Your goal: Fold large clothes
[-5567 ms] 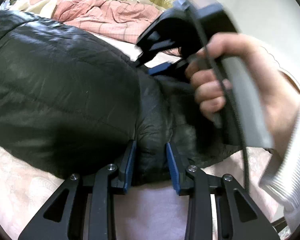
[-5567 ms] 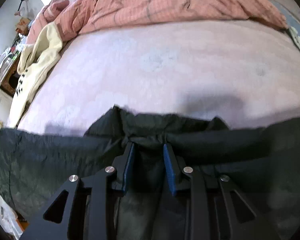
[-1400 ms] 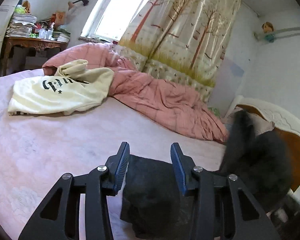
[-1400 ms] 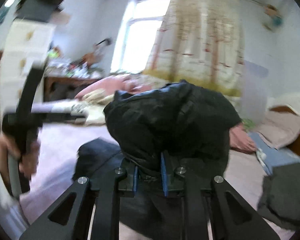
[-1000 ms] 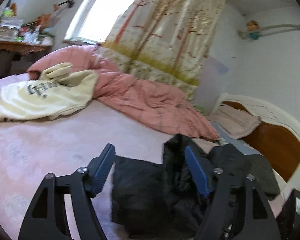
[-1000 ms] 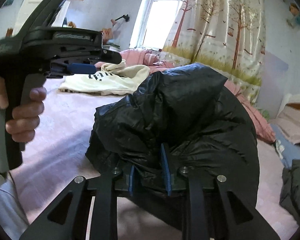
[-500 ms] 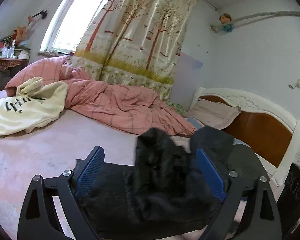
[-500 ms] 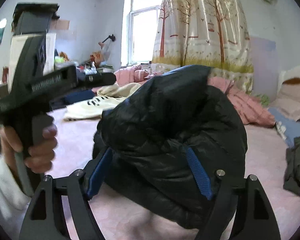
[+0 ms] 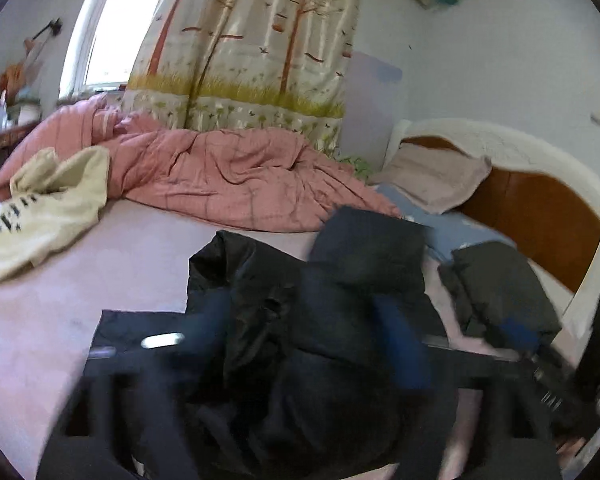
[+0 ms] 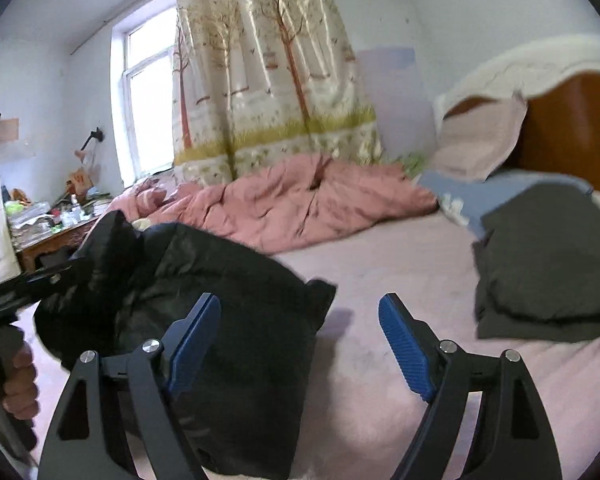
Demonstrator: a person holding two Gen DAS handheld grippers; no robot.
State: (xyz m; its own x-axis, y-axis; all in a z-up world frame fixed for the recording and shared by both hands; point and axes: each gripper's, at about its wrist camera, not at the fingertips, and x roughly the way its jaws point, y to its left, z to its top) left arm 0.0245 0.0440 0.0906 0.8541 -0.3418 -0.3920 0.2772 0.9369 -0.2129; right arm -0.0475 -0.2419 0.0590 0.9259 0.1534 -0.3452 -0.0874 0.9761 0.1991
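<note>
Left tongs [image 9: 300, 344] smeared by motion blur in their own view, their spread not readable, black padded jacket [image 9: 320, 340] partly hidden behind them, cream garment [image 9: 40, 216] cut off at the left edge, desk clutter [image 10: 56, 212] too small to be identified

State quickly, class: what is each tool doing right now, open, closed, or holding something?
Left tool: too blurred to tell; it sits over the black jacket.
Right tool: open, holding nothing, beside the jacket.
</note>
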